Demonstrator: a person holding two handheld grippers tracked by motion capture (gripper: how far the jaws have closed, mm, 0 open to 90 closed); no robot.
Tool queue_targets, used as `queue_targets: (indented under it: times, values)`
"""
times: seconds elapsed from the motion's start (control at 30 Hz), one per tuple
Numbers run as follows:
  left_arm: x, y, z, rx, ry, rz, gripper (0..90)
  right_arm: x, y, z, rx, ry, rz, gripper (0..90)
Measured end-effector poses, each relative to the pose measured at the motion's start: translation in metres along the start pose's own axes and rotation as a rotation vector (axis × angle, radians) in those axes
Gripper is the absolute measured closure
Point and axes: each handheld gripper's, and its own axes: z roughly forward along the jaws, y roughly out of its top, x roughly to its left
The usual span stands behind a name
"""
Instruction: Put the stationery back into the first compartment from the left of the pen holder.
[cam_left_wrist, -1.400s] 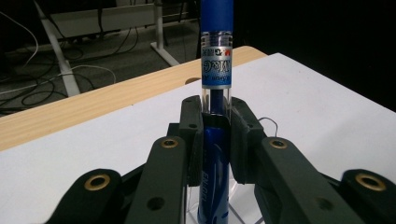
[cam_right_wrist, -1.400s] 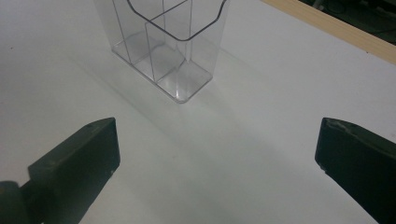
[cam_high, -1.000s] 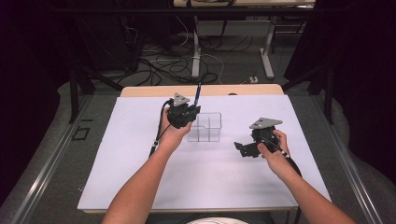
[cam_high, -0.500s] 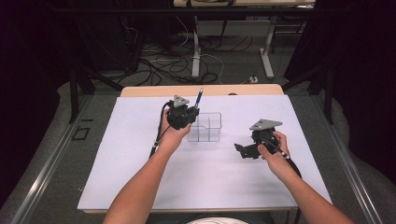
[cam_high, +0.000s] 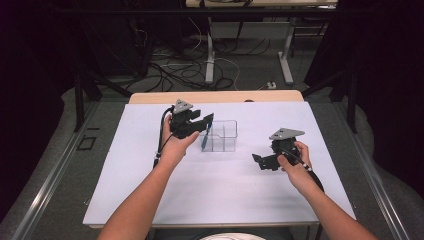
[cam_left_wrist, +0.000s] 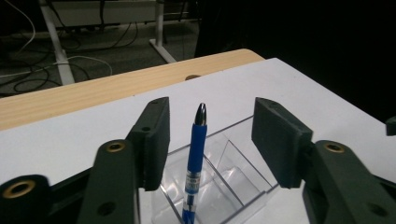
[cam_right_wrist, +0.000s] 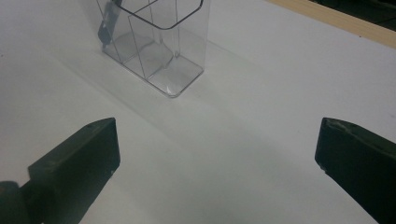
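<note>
Where it stands, pen (cam_left_wrist: 194, 161) tip-up.

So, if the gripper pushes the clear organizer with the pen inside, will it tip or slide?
The clear organizer looks thin-walled, so probably light and apt to slide on the smooth white table. The blue pen stands tall above its rim, so a high push may tip it.

Premises: laboratory or test bay. Loose cables (cam_high: 165, 70) lie across grey floor at upper centre; metal frame legs (cam_high: 210, 50) stand beyond the white-covered counter (cam_high: 210, 190); black curtains (cam_high: 385, 75) line both frame edges.
</note>
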Motion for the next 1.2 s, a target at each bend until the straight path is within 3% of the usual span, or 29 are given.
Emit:
queue_targets:
  times: [0.17, 0.47, 0.8, 1.07, 1.2]
  values:
    - [0.002, -0.002, -0.015, -0.033, -0.003, 0.011, 37.9, 0.000, -0.001, -0.001, -0.010, 0.001, 0.001, 0.0]
    - [0.007, -0.002, -0.046, -0.065, 0.051, 0.034, 27.9, 0.000, -0.002, -0.001, -0.013, 0.000, 0.007, 0.0]
    - [0.019, -0.011, -0.076, -0.055, 0.022, -0.027, 21.0, -0.002, -0.005, -0.003, -0.012, -0.001, 0.019, 0.0]
    - [0.033, -0.028, -0.095, -0.059, 0.091, -0.056, 12.7, -0.005, -0.006, -0.004, -0.024, -0.005, 0.033, 0.0]
    - [0.040, -0.039, -0.102, -0.037, 0.116, -0.067, 5.1, -0.006, -0.008, -0.005, -0.029, -0.008, 0.041, 0.0]
